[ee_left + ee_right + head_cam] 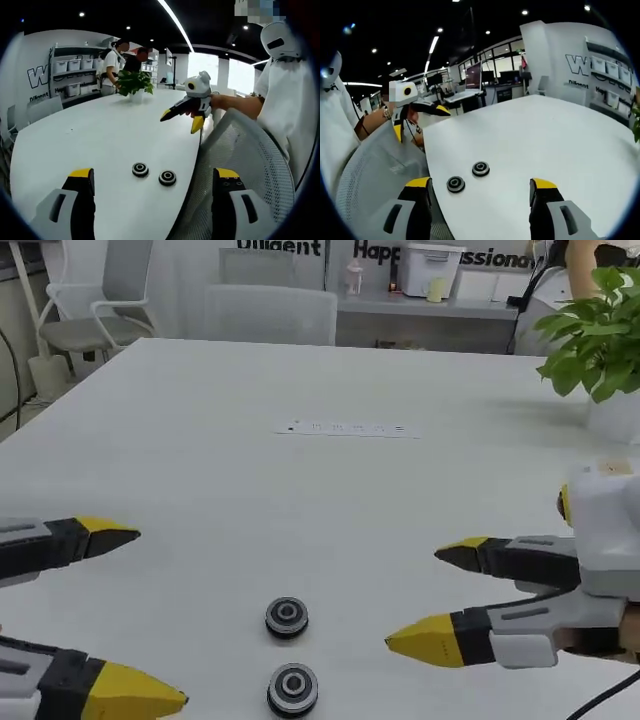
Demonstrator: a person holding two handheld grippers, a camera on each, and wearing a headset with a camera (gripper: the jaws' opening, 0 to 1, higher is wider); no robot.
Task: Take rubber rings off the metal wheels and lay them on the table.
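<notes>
Wheels: far wheel and near wheel lie by the table's near edge.
Grippers: left gripper and right gripper spread wide, holding nothing.
Rubber rings: probably soft and stretchy; pinch the black outer edge.

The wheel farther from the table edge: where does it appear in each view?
Head view: far wheel, low centre, upper of the pair.
Left gripper view: far wheel, low centre, left of the pair.
Right gripper view: far wheel, low centre, right of the pair.
Shared landmark: the near wheel, nearer the edge of the table.
</notes>
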